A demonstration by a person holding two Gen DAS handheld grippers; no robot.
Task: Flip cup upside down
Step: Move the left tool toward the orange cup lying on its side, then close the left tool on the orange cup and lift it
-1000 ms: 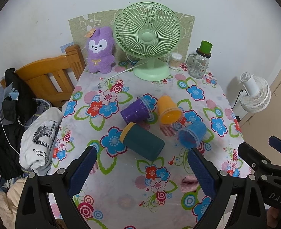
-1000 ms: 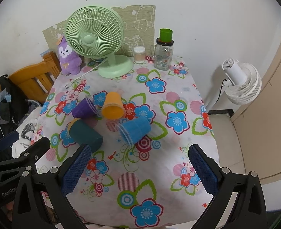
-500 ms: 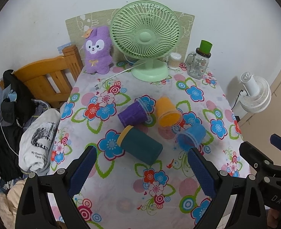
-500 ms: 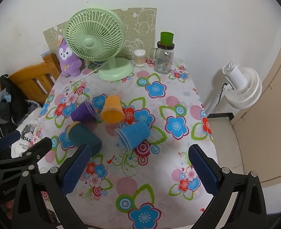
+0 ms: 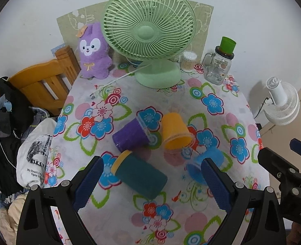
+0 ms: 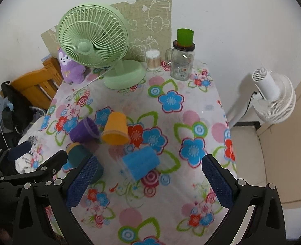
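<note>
Compared with a second ago, both views sit closer to the cups: the four cups and the green fan (image 5: 149, 27) fill more of each picture, and the blue pads of each tool now overlap the cups at the near side of the cluster.

The left tool (image 5: 151, 185) hangs above the tabletop (image 5: 191, 220) with its jaws wide apart, gripping nothing. Its left pad lies just beside the yellow rim of the dark teal cup (image 5: 140, 175), and its right pad covers part of the blue cup (image 5: 206, 164); whether either pad touches a cup cannot be told.

The right tool (image 6: 148, 182) is likewise spread wide and empty, with the blue cup (image 6: 140, 162) lying on its side between the pads, apart from both.

Taking the orange cup (image 5: 174, 130) as landmark: it lies tipped over with its mouth toward the camera. The purple cup (image 5: 131, 133) lies on its side just to its left, nearly touching. The dark teal cup lies nearer and to the left of it, the blue cup nearer and to the right. The green fan stands well behind it.
</note>
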